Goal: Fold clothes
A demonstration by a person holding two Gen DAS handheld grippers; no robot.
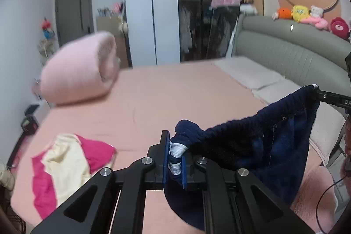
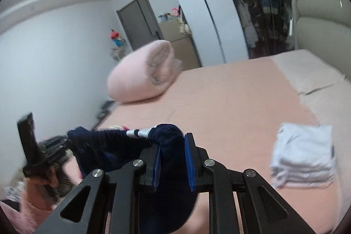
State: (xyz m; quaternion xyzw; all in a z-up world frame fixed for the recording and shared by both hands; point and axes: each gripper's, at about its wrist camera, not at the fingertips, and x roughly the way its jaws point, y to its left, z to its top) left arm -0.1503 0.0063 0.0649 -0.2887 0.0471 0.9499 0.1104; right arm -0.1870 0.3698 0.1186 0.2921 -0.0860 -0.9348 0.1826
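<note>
A navy blue knit garment (image 1: 252, 142) with a white-striped band hangs stretched in the air between my two grippers above the pink bed (image 1: 175, 98). My left gripper (image 1: 175, 159) is shut on one bunched corner with the white stripes. My right gripper (image 2: 173, 159) is shut on the other corner of the navy garment (image 2: 169, 142); its tip also shows at the right of the left wrist view (image 1: 316, 89). The left gripper and the hand that holds it show at the left of the right wrist view (image 2: 63, 142). The garment's lower part hangs below the fingers.
A crumpled pink and cream garment (image 1: 68, 163) lies on the bed's near left. A folded white stack (image 2: 305, 159) lies on the bed at the right. A rolled pink quilt (image 1: 81, 71) sits at the far left corner. Pillows (image 1: 248, 74) and grey headboard (image 1: 291, 52) on the right.
</note>
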